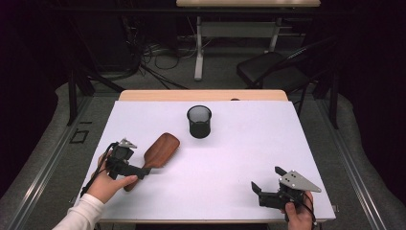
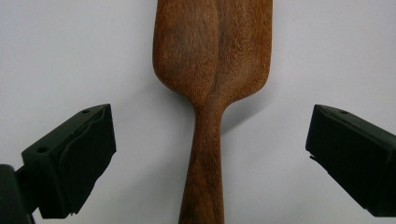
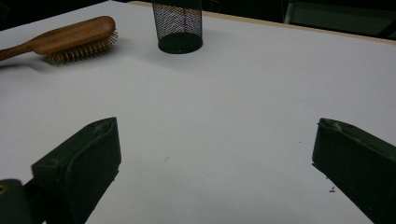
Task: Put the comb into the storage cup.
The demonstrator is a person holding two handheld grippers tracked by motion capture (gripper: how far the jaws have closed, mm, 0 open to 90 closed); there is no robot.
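Note:
A wooden hairbrush [image 1: 160, 149] lies bristles down on the left of the white table [image 1: 239, 158], its head pointing toward the far right. My left gripper [image 1: 142, 171] hangs open over its handle. In the left gripper view the hairbrush [image 2: 212, 60] runs up the middle, and the left gripper [image 2: 210, 158] has one jaw on each side of the handle, well apart from it. My right gripper [image 1: 268, 179] rests open near the front right edge with nothing between its jaws. From the right gripper [image 3: 215, 163] the hairbrush [image 3: 74, 37] shows far off with its bristles visible.
A black mesh cup [image 1: 199, 121] stands upright at the middle back of the table, also seen as the mesh cup [image 3: 177, 23] beside the brush head. Beyond the table are a black chair [image 1: 273, 69], cables on the floor and another desk [image 1: 249, 3].

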